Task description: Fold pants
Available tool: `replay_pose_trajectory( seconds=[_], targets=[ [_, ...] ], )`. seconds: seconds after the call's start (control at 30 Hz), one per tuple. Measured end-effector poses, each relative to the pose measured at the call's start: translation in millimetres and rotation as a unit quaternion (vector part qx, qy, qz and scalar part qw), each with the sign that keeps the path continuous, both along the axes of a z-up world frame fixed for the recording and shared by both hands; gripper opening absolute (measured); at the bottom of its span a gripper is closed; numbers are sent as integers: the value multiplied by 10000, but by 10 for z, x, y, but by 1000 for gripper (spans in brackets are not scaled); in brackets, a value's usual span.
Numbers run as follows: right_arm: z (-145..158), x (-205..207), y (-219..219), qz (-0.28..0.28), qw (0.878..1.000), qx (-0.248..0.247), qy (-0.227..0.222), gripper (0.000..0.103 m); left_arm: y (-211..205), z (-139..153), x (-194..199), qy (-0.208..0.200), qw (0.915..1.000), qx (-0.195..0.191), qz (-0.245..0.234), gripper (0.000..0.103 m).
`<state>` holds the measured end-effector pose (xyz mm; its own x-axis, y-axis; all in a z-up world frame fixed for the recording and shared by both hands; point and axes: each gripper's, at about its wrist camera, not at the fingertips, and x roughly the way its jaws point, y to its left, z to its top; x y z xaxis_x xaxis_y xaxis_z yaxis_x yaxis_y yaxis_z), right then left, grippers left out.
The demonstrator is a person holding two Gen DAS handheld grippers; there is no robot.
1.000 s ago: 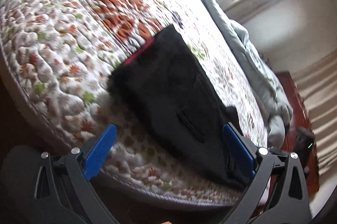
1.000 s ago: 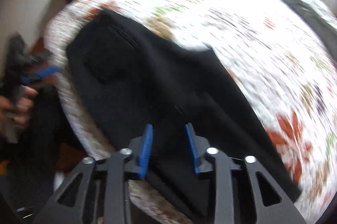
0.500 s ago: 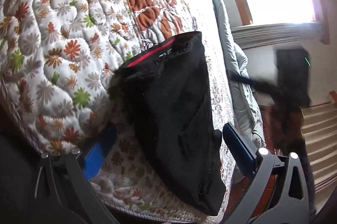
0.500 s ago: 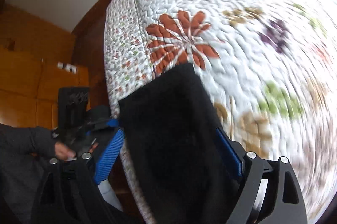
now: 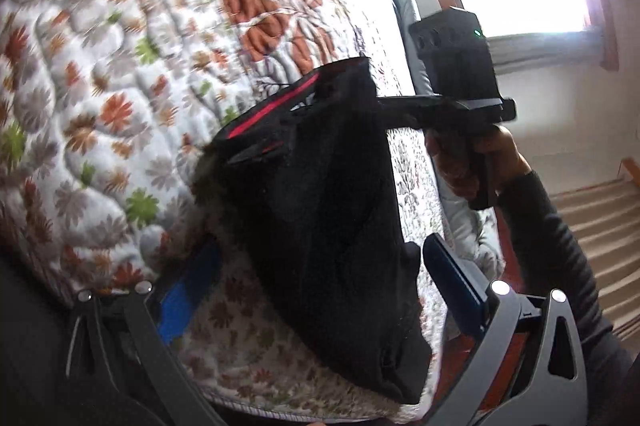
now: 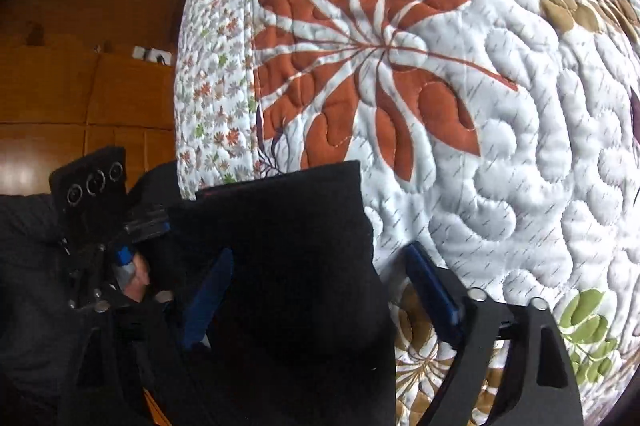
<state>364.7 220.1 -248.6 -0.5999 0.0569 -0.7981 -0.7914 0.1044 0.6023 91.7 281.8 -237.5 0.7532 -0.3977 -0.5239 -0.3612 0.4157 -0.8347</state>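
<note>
The black pants (image 5: 328,209) lie lengthwise on the bed (image 5: 100,73), the right gripper (image 6: 320,290) closing around their far waistband corner while the left gripper (image 5: 320,290) straddles the near end, wide apart.

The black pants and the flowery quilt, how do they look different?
The black pants are plain and dark with a red strip inside the waistband; the flowery quilt is white with orange, green and brown flowers. The pants are small and folded; the quilt is puffy and stitched, spread over the whole bed. Both are soft cloth, and the pants lie on the quilt.
</note>
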Motion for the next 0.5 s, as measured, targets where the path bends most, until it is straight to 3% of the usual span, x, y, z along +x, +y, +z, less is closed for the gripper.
replay_pose_trajectory(
  seconds=[0.03,0.07,0.23,0.5],
  targets=[
    [9,41,-39,5,10000,53,4,35,-2,7,10,-9,10000,24,-18,100],
    [19,65,-69,-10,10000,83,34,32,1,6,16,-2,10000,10,-24,100],
    [30,95,-79,-62,9999,113,77,31,20,74,81,14,9999,142,-20,100],
    [26,169,-128,-154,9997,99,140,32,126,52,193,78,9995,0,298,99]
  ],
)
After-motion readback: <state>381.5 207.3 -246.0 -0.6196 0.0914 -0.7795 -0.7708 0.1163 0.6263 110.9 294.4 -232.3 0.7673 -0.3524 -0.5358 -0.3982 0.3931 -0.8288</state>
